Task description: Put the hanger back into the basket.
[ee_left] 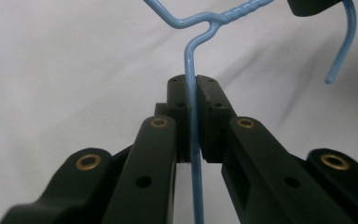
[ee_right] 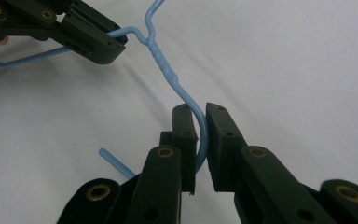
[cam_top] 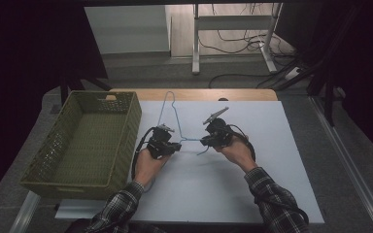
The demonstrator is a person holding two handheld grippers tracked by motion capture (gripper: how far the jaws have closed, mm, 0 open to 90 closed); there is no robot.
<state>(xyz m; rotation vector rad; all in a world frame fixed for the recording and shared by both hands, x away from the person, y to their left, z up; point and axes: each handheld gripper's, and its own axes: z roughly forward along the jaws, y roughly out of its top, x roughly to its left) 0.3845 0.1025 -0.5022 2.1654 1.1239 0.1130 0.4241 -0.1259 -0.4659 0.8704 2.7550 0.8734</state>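
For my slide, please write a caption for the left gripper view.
Left gripper, jaws closed on a shoulder wire of the blue wire hanger, just below its twisted neck, over the white table cover.

High view overhead; tongs views close, sharing hanger (ee_left: 223, 18).

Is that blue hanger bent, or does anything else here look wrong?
Nothing stands out. The blue wire hanger looks whole, its twisted neck intact. The left gripper clamps one wire, the right gripper holds the hook. The green basket sits upright.
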